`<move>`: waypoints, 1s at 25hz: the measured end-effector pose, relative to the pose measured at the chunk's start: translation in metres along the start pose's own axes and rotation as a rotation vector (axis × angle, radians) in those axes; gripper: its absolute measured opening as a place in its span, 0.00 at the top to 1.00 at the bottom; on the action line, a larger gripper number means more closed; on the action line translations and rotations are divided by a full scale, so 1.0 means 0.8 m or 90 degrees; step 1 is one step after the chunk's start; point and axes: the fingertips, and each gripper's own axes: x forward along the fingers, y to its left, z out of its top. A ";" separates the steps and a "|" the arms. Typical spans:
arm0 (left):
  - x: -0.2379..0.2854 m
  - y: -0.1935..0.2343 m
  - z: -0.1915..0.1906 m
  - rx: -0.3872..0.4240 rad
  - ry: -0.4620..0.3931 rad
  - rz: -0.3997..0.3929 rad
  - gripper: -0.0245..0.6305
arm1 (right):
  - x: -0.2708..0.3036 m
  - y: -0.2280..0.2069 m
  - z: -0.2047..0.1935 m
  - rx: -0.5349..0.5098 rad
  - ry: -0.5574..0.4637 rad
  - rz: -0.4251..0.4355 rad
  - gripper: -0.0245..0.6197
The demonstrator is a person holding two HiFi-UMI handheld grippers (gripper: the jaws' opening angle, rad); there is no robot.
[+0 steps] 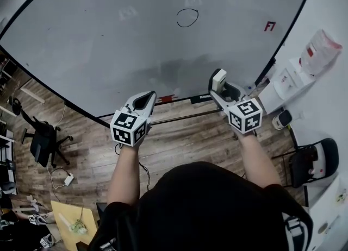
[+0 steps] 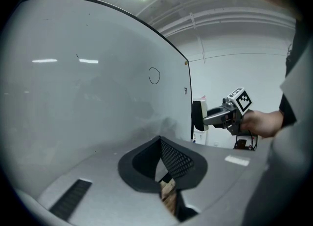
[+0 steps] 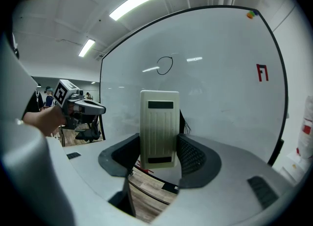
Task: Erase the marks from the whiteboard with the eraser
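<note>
Right gripper [image 1: 223,88] is clamped on the cream eraser [image 3: 159,127], jaws pressed against its two sides, and the eraser stands upright out of them. It sits in front of the lower right part of the whiteboard [image 1: 109,38], well below the black circle [image 1: 187,17] and the red mark [image 1: 269,26]. Can't tell if it's actually touching the board. Left gripper [image 1: 144,101] is closed up, tips together with nothing between them, near the board's bottom edge.

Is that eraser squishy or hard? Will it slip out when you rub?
Probably hard: the eraser has a ribbed, plastic-looking back and looks unbent in the right gripper. It sticks out past the pads, so hard rubbing might tilt it.
</note>
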 end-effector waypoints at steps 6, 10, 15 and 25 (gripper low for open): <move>0.018 -0.004 0.005 -0.001 0.000 0.011 0.95 | 0.004 -0.022 0.000 0.003 -0.005 0.010 0.60; 0.030 -0.007 0.007 0.001 0.004 0.017 0.95 | 0.009 -0.033 0.002 0.007 -0.011 0.020 0.60; 0.043 -0.013 0.008 0.000 0.012 0.026 0.95 | 0.011 -0.044 -0.004 0.012 -0.009 0.034 0.60; 0.060 -0.019 0.007 0.007 0.022 0.021 0.95 | 0.006 -0.063 -0.004 0.019 -0.019 0.029 0.60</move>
